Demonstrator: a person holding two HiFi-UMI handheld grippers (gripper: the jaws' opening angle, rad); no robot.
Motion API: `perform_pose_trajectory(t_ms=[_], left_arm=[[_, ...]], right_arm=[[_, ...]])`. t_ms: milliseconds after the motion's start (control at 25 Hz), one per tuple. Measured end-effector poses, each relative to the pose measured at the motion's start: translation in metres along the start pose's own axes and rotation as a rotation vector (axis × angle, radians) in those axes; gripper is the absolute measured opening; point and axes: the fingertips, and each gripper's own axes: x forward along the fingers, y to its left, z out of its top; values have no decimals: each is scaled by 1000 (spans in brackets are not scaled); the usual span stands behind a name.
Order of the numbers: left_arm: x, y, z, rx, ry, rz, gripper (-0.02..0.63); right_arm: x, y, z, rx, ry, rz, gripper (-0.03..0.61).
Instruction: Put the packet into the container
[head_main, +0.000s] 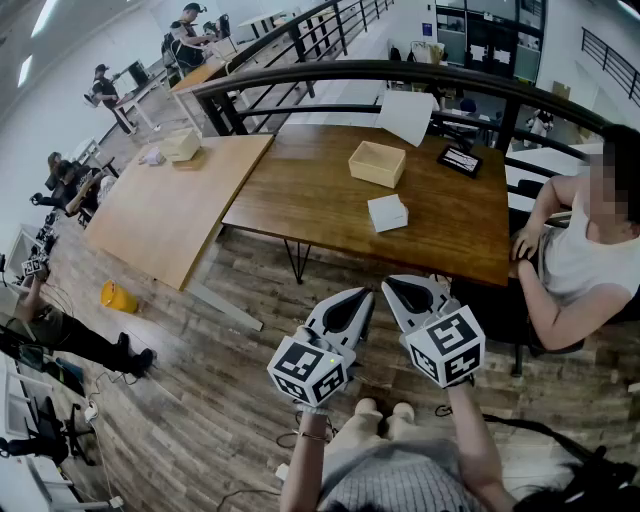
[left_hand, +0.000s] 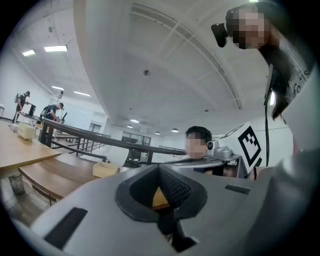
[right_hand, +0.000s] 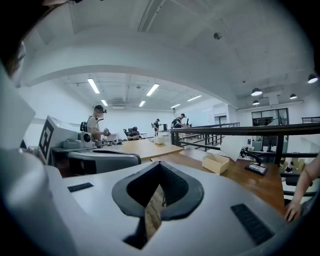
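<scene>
Jaws on the left gripper (head_main: 358, 303) and right gripper (head_main: 398, 290) are pinched together on nothing, held short of the wooden table (head_main: 450, 220), looks like a ready pose. White packet (head_main: 387, 212) lies at 12 o'clock, with the open cardboard box (head_main: 377, 163) just past it.

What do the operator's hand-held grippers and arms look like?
The left hand-held gripper and right hand-held gripper are grey tapered shells with black textured pads; each carries a white cube of black square markers. No sleeves on the forearms; a thin band on the left wrist.
</scene>
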Motion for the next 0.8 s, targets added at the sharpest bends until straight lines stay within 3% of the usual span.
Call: perform_pose_trajectory(t_ms=[800], left_arm=[[26,-2,6,12,-22,33,5]], right_arm=[[-7,-26,-2,-6,1,44,11]])
